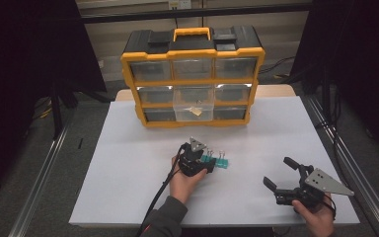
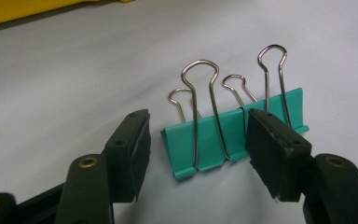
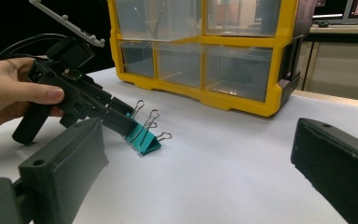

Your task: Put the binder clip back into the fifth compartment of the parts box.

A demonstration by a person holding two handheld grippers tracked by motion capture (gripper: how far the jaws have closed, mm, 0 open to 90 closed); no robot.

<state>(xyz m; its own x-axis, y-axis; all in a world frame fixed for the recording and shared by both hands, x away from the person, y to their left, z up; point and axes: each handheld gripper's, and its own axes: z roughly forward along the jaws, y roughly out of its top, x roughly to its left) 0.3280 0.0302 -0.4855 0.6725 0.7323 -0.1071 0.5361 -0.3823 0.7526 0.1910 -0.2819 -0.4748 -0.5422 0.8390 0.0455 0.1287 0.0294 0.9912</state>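
Two teal binder clips (image 2: 223, 140) with silver wire handles lie side by side on the white table (image 1: 128, 163), near its middle, in front of the yellow drawer organizer (image 1: 192, 74). The left gripper (image 2: 198, 144) straddles them; one pad touches, the other stands apart. Bare tabletop surrounds them. The right gripper (image 1: 282, 174) gapes wide, empty, near the table's front right corner.

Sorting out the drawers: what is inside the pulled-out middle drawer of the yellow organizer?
Through the pulled-out drawer of the organizer, one small tan object lies on its floor. What it is cannot be made out; the drawer's back is hidden inside the case.
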